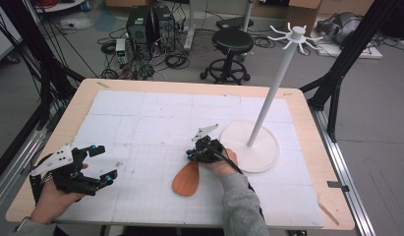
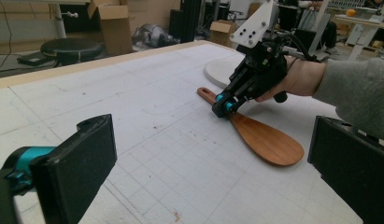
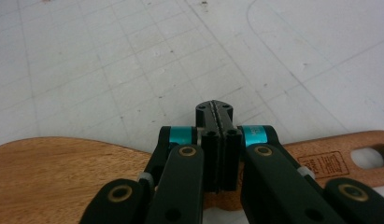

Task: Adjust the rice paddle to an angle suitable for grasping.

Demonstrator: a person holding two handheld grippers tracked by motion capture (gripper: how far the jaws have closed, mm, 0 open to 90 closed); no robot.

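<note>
Wooden spatula: one item, lying flat on the table, near the front edge at about 6 o'clock from the table's centre. Its broad blade points toward the person; its narrow handle runs away toward 1 o'clock, passing under the right tongs. In the right gripper view the handle carries a small stamped rectangular mark beside an oblong hanging hole; the characters in the mark are too small to read. No other writing is legible anywhere.

Count: one spatula; two tongs, one in each hand; one white rack, made of a round base, a slanted pole and a head of hooks, standing at 3 o'clock from the table's centre; one white gridded mat covering the table top; one black stool on the floor beyond the far edge.

Right tongs: jaws fully together, pads meeting face to face, nothing seen between them. The tips sit directly over the spatula where blade narrows to handle; whether they touch the wood cannot be told.

Left tongs: jaws wide apart, holding nothing, at 8 o'clock from the table's centre, well apart from the spatula and pointed toward it.
</note>
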